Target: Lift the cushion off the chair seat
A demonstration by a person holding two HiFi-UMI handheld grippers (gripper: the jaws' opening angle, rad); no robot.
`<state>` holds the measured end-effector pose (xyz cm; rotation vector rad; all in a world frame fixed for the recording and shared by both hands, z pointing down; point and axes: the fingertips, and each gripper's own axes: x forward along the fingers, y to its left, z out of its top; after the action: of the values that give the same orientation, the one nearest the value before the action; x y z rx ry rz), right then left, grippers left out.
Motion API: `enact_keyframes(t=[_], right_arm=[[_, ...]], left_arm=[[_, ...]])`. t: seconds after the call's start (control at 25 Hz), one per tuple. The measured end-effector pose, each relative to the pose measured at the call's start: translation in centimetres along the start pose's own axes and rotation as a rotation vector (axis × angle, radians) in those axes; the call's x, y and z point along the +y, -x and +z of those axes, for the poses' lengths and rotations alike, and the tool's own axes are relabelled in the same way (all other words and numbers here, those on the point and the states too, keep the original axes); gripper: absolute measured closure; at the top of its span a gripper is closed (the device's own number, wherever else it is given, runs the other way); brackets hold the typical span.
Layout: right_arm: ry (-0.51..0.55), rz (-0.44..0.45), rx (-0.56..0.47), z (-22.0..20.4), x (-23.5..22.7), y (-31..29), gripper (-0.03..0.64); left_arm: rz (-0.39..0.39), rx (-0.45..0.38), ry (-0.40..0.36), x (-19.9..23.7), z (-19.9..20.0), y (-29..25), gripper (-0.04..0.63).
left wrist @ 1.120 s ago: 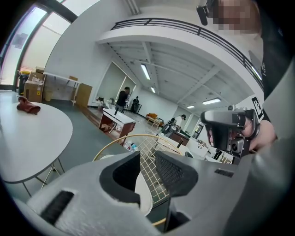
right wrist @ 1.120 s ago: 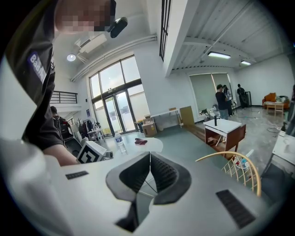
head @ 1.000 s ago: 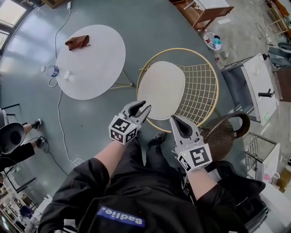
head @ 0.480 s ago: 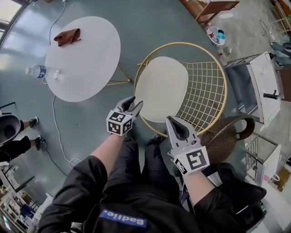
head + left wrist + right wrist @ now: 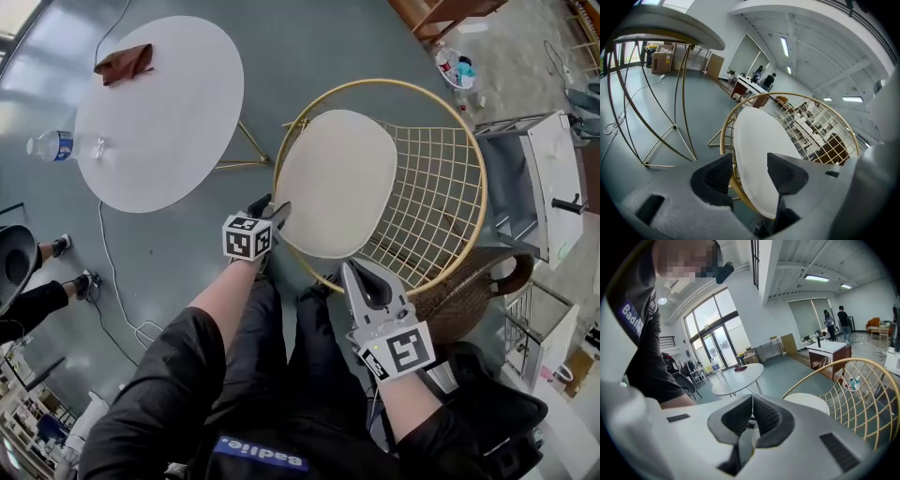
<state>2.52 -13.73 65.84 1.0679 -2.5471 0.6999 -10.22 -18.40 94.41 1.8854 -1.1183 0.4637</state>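
Cushion (image 5: 336, 183) lies flat on the seat of the wire chair (image 5: 480, 202), filling the left part of the hoop. It is not lifted yet.

Left gripper (image 5: 270, 211) is at the cushion's near-left edge. Its jaws are opening and wide apart. In the left gripper view the cushion edge and the gold rim both sit in the gap, and neither pad touches anything.

Right gripper (image 5: 349, 269) hangs near the chair's near edge, short of the cushion. Its jaws are together with nothing between them.

Step in hand, as I read it: reach and grip, lift not begun.

How to do it well:
- Left: push in at the edge so 1 jaw goes under the cushion and 1 over it. Keep the lower jaw above the rim, or it will likely clamp the wire and drag the chair.
- Close only once the edge is deep between the pads. A tip pinch on a smooth pad probably slips.
- Right: open the jaws first, then take the near-right edge the same way. 2 grips well apart should keep the cushion level.
- Cushion looks thin and may sag, so raise both sides together, straight up, until it is above the hoop.
- Watch the wire back on the right. Tilting the cushion that way could snag it.
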Motion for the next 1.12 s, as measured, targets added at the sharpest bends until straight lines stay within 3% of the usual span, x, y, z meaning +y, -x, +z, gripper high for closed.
enact_keyframes(t=[0.48,0.64,0.8,1.12], right_arm=[[-0.007,-0.014,0.034,-2.6,-0.5,0.7,0.589],[0.0,-0.02,0.016,-1.4,0.0,1.9,0.589],[0.005,-0.03,0.007,0.5,0.9,2.8,0.59],[0.009,-0.087,-0.051,5.3,0.6,8.7,0.589]], left_arm=[[-0.018,0.053,0.051,0.6,-1.3,-3.2,0.39],[-0.045,0.113,0.032,-0.9,-1.1,-2.5,0.449],[-0.069,0.1,0.048,-2.3,0.2,-0.7,0.491],[-0.113,0.103,0.042,-9.1,3.5,2.8,0.538]])
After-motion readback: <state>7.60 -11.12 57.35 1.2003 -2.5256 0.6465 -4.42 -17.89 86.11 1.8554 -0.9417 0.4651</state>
